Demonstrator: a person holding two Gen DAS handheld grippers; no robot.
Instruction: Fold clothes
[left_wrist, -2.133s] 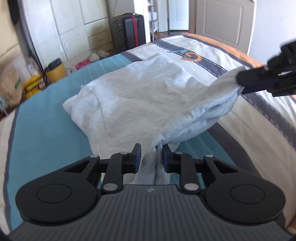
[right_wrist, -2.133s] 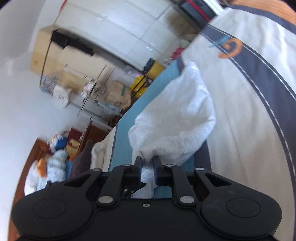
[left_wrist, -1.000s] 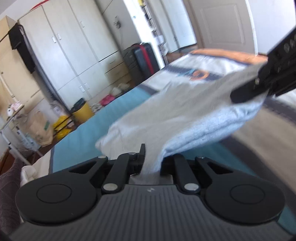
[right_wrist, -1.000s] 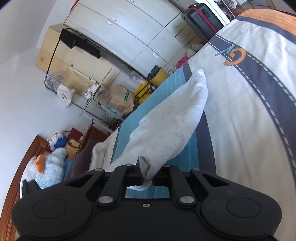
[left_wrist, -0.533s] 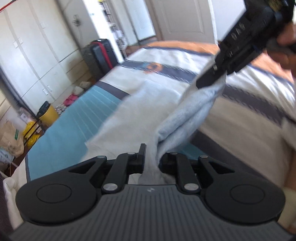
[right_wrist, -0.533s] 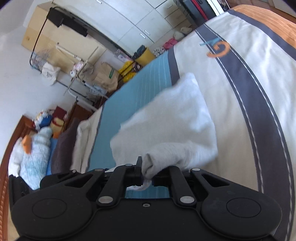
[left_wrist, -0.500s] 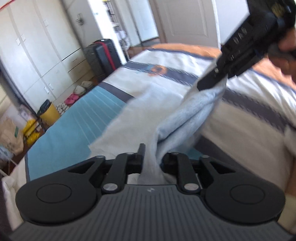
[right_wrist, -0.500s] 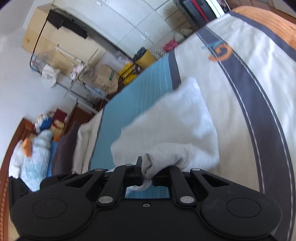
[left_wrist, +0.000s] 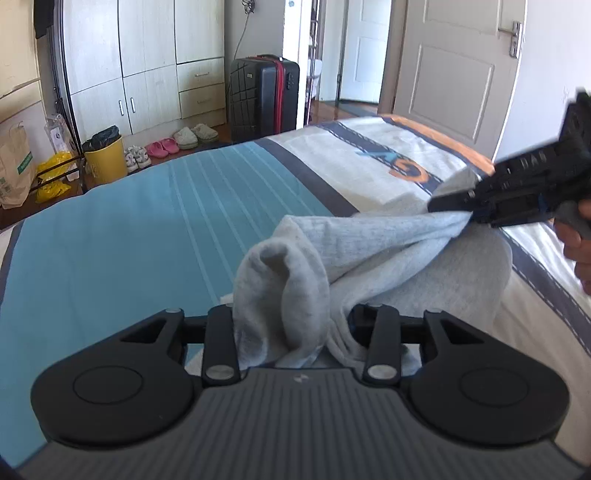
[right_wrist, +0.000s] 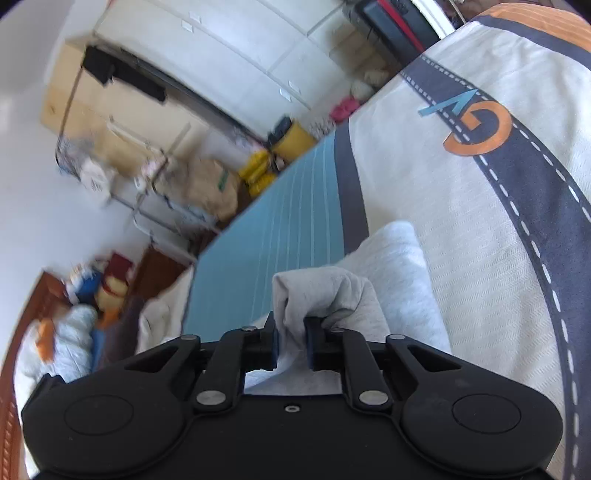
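Bed (left_wrist: 110, 240) w/ teal-striped and white cover fills the room's foreground; wardrobe (left_wrist: 140, 62), black suitcase (left_wrist: 264, 98) and yellow bin (left_wrist: 105, 157) stand along the far wall, shoes (left_wrist: 177, 142) on the floor btwn them. On the cover, approx. at the line where teal meets white, lies a grey garment (left_wrist: 388, 254), bunched and partly folded over itself. Left gripper (left_wrist: 291, 321) sits at the garment's near edge, jaws opening; a thick roll of cloth is btwn them, and the pads no longer seem to press it. Right gripper (right_wrist: 291, 341), seen at the right of the left-wrist view w/ a hand (left_wrist: 580, 240) behind it, is clenched on another edge of the garment, jaws just beginning to open, cloth pulled taut toward its tips. Right-wrist view is blurred at the edges.
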